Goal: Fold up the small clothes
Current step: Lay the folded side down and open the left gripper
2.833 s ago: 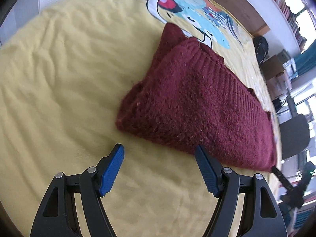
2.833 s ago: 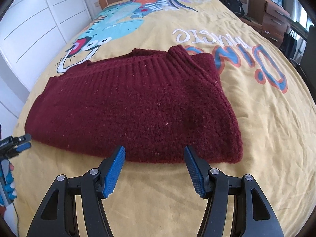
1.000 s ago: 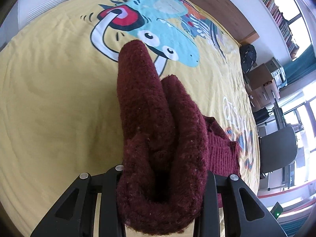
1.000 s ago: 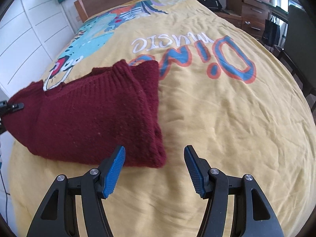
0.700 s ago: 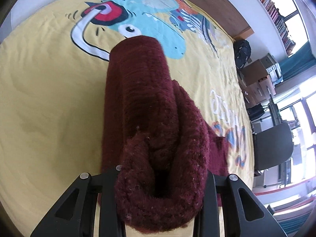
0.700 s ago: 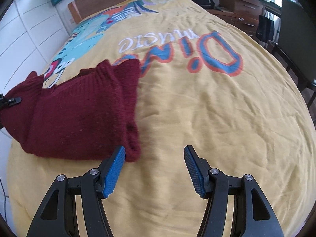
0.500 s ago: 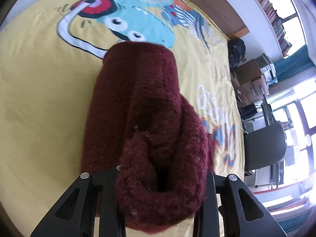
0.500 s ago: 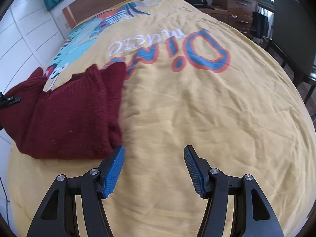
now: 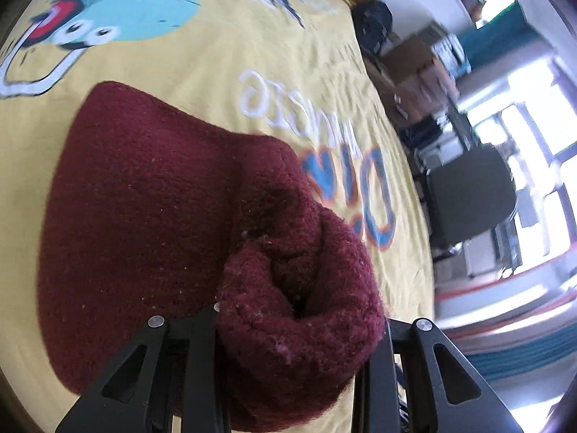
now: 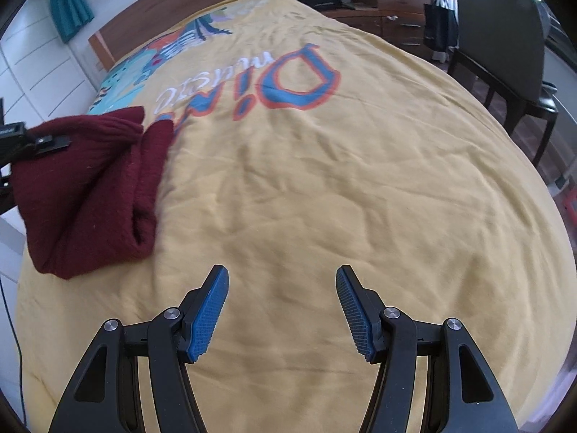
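The left wrist view sits tight against the maroon sweater, facing across the yellow bedspread (shared ground), which the right wrist view overlooks from higher, sweater at its left

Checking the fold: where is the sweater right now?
The sweater lies bunched at the left side of the yellow bedspread in the right wrist view, one end clamped in the left claw.

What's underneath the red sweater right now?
The maroon sweater lies on the yellow bedspread, its edge gripped by the left gripper. It covers part of the printed lettering; nothing else shows beneath, though that area is hidden.
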`<state>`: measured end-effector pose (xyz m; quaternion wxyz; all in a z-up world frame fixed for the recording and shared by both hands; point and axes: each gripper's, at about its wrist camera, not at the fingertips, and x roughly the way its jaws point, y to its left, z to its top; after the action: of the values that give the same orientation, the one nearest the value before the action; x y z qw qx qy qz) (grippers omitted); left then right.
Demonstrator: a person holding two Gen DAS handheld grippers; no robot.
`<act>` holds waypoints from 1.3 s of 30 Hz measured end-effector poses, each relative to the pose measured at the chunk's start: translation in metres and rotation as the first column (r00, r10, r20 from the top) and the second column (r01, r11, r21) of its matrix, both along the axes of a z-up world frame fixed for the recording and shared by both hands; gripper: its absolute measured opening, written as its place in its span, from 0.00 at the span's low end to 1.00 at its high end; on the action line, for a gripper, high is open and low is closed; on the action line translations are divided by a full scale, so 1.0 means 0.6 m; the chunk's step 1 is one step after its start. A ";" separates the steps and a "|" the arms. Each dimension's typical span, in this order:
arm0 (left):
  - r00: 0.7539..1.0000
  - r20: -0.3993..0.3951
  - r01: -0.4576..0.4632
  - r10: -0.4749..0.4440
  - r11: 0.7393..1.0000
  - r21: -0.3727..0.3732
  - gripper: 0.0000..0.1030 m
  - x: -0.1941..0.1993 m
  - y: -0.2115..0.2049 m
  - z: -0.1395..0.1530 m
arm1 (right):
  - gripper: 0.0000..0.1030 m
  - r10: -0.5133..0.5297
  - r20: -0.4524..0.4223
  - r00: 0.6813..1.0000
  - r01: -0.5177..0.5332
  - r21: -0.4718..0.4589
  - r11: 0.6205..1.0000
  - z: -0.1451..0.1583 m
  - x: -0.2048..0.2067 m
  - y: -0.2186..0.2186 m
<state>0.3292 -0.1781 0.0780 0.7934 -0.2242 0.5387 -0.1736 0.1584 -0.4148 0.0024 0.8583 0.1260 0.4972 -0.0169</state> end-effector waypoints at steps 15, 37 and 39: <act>0.991 0.018 0.123 -0.134 0.949 0.291 0.38 -0.039 -0.139 -0.070 | 0.62 -0.065 -0.028 0.997 0.066 0.024 0.998 -0.027 -0.056 -0.056; 0.963 0.105 0.217 -0.247 0.946 0.240 0.46 -0.118 -0.062 0.024 | 0.62 -0.042 -0.008 0.999 0.042 -0.042 0.998 0.051 -0.117 0.002; 0.964 0.116 0.202 -0.237 0.947 0.251 0.46 -0.118 -0.032 0.029 | 0.62 -0.007 0.000 1.000 0.007 -0.047 0.999 0.062 -0.106 0.035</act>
<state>0.2585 -0.1971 0.0954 0.8271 -0.0531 0.5180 -0.2114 0.0945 -0.3937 0.0397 0.8608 0.1077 0.4964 -0.0317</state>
